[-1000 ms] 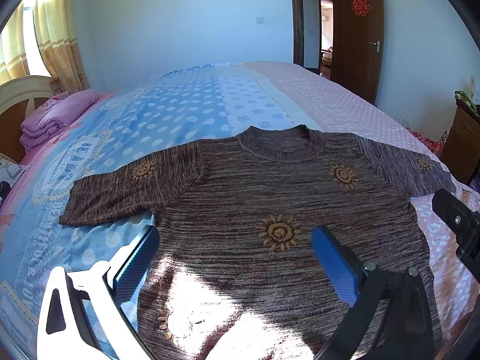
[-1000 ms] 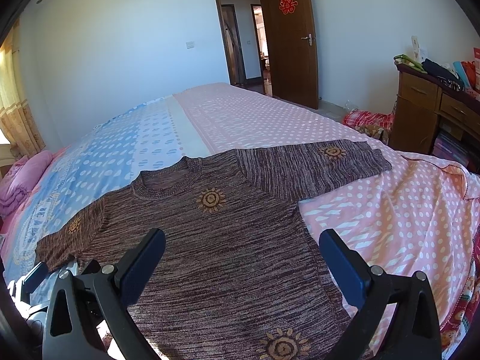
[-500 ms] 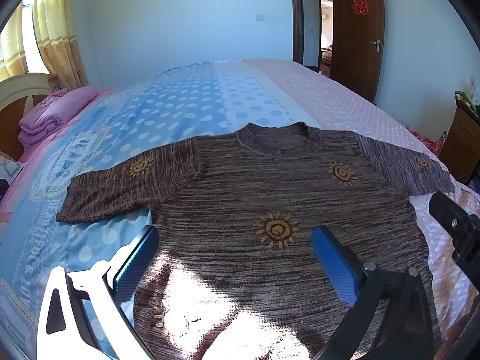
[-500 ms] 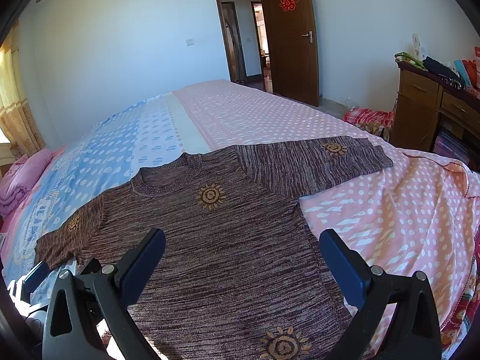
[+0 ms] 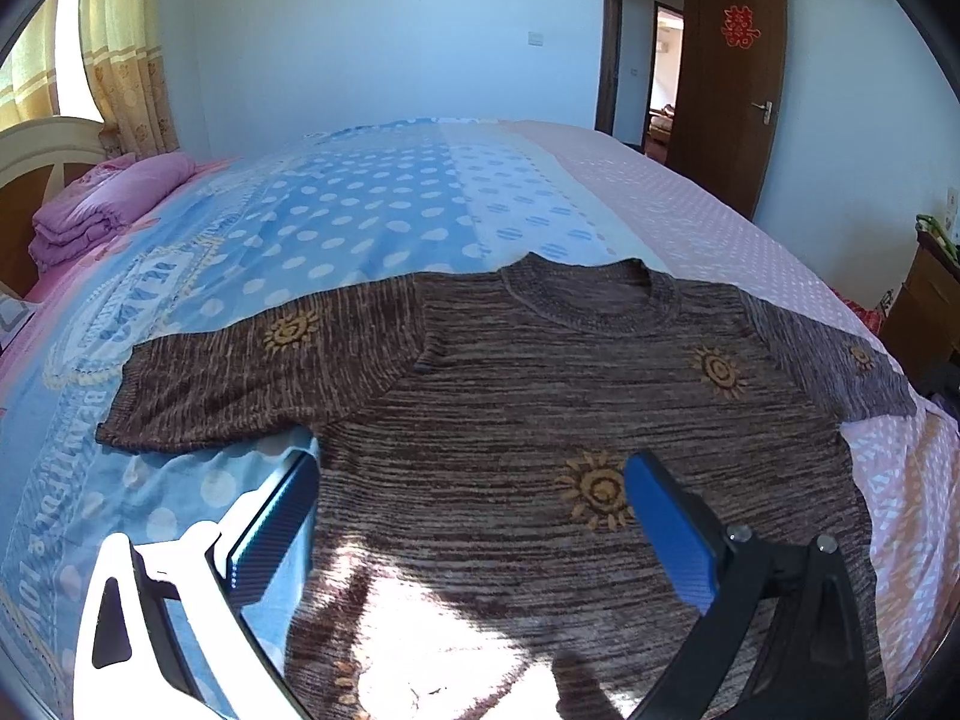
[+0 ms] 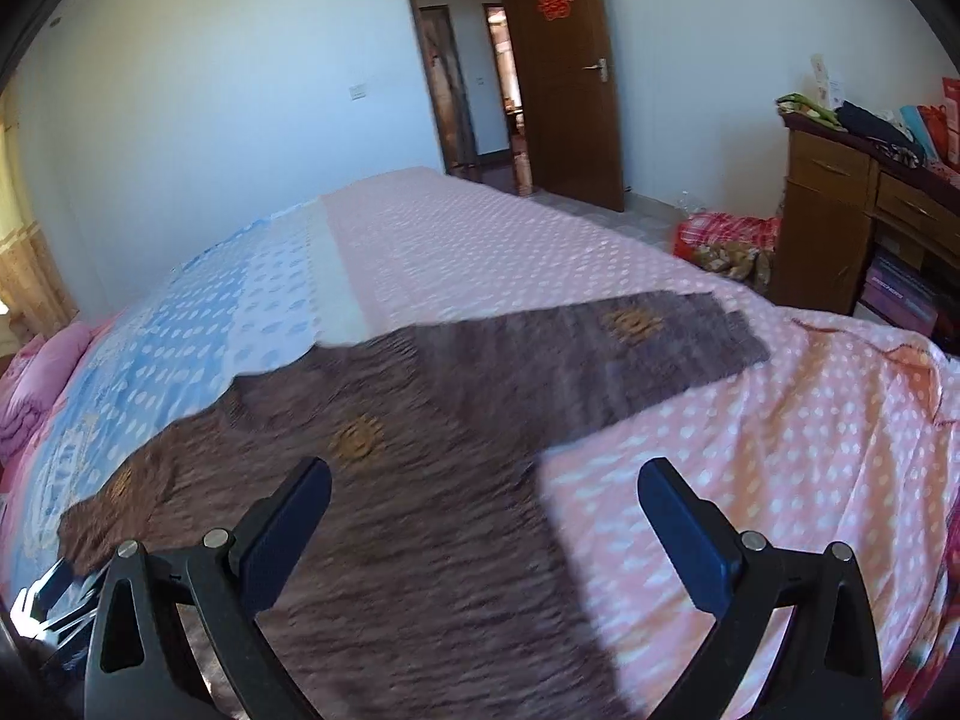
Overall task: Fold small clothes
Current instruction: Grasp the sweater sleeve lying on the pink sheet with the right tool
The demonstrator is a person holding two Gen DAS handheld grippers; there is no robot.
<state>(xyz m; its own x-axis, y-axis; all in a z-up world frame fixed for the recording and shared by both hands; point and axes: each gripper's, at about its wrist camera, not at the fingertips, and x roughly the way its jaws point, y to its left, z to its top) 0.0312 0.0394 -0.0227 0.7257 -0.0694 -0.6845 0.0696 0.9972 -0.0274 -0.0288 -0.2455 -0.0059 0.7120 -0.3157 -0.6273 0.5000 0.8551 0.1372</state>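
Note:
A brown knit sweater (image 5: 540, 408) with yellow sun motifs lies flat on the bed, both short sleeves spread out; it also shows, blurred, in the right wrist view (image 6: 420, 480). My left gripper (image 5: 468, 516) is open and empty above the sweater's lower left body. Its left finger sits over the sweater's left side edge. My right gripper (image 6: 483, 516) is open and empty above the sweater's right side, near the right armpit. The right sleeve (image 6: 630, 354) stretches away on the pink cover.
The bed (image 5: 372, 210) has a blue and pink dotted cover. A folded pink quilt (image 5: 108, 210) lies at the headboard on the left. A wooden dresser (image 6: 840, 228) stands to the right of the bed, and an open door (image 6: 558, 72) is beyond.
The right gripper has swung to the right, so its view now centres on the sweater's right edge and is motion-blurred. The left gripper has shifted slightly left.

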